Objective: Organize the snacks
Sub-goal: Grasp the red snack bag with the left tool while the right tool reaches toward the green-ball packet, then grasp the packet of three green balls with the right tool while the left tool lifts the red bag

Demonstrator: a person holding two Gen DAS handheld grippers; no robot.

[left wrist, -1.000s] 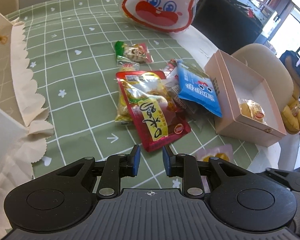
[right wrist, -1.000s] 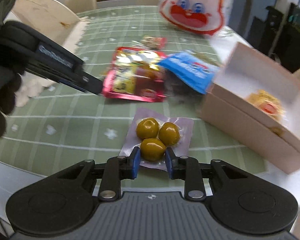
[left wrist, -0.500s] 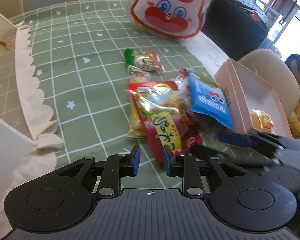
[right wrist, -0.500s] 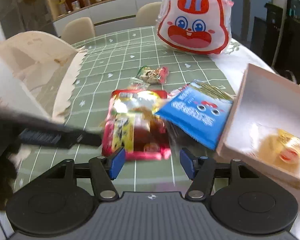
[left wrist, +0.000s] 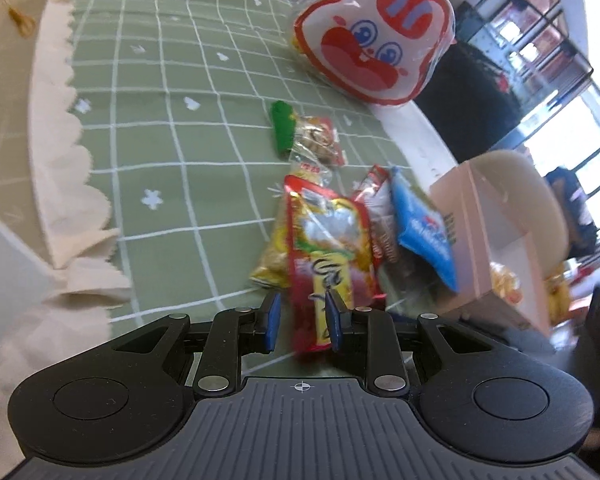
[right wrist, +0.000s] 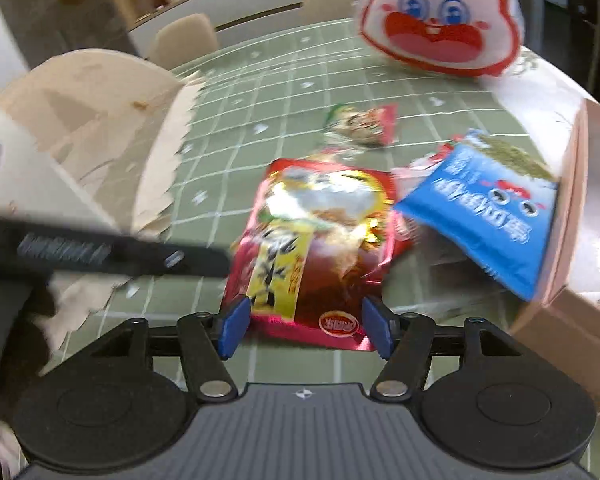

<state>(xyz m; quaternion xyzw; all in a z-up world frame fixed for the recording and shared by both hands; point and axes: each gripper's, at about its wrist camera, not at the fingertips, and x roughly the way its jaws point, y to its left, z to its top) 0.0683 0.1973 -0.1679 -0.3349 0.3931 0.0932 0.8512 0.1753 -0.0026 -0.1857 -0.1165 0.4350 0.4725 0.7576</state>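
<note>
While pink box (left wrist: 496,240) holds one yellow snack (left wrist: 504,280) | left tool (left wrist: 302,326) narrow, empty | right tool (right wrist: 304,326) just widened, empty

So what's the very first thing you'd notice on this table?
The big bunny-face bag with blue eyes and a red mouth, standing at the far end of the green checked tablecloth. Next, the shiny red snack packet in the middle, lying right in front of the right hand-held gripper, with a blue packet leaning against the pink box beside it.
</note>
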